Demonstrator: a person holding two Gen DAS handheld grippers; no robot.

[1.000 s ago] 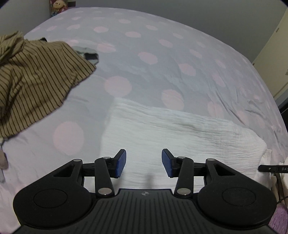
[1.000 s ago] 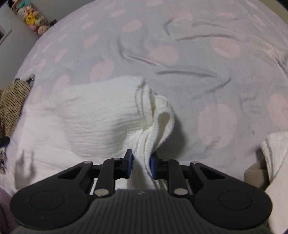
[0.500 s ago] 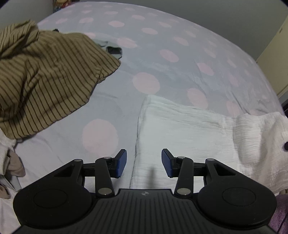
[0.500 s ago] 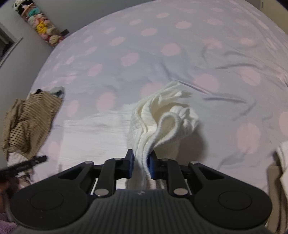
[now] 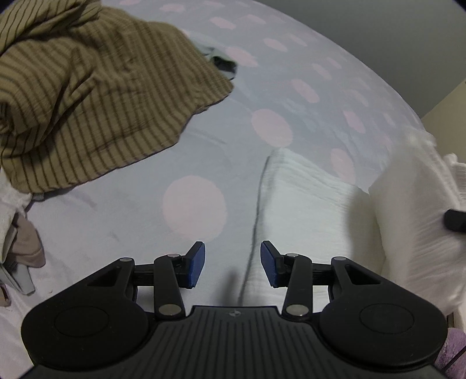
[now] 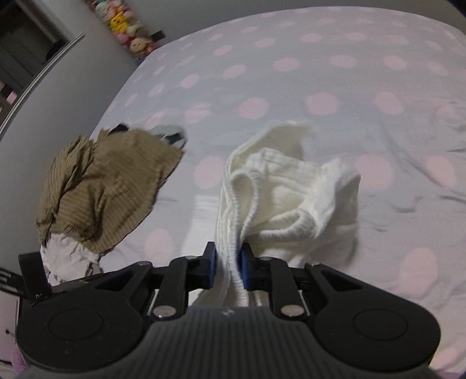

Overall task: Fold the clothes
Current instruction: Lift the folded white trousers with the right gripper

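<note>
A white crinkled garment (image 5: pixel 314 204) lies flat on the dotted bed sheet (image 5: pixel 204 163), its left edge running just below my left gripper (image 5: pixel 232 263). That gripper is open, hovering low over the edge with nothing between its blue pads. At the right of the left wrist view a lifted fold of the same garment (image 5: pixel 413 210) hangs in the air. In the right wrist view my right gripper (image 6: pixel 228 266) is shut on a ribbed hem of the white garment (image 6: pixel 279 198), which bunches up and drapes ahead of the fingers.
A brown striped garment (image 5: pixel 96 96) is heaped at the left, also seen as a brown pile (image 6: pixel 102 186) in the right wrist view, with pale clothes (image 5: pixel 11 210) under it. Soft toys (image 6: pixel 128 26) sit by the wall beyond the bed.
My left gripper slid left along the white garment to its left edge, still open. My right gripper rose and carried the gripped hem leftward over the flat part, toward the brown pile.
</note>
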